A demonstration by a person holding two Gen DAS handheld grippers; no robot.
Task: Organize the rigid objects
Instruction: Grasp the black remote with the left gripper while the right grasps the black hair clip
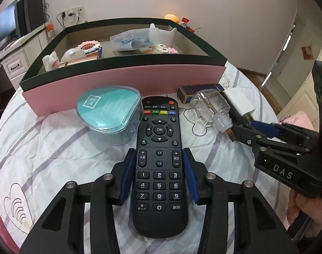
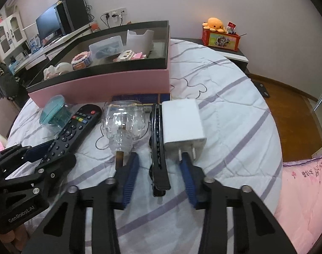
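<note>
Close to the left camera, the left gripper has its blue fingers pressed tight on both long sides of the black remote, which lies on the bed with its white quilt and purple stripes. On the right side, the right gripper has its fingers apart with a gap on each side of a black hair clip; they do not press it, and the right finger's tip is at the prongs of the white charger. Just beside the clip lies a clear glass bottle on its side, and behind it a dark blue box. Left of the remote sits a teal heart-shaped case with a clear lid. Farther back stands a big pink box with a dark rim, holding small toys and a clear tub. Far off, an orange plush sits on a red box.
</note>
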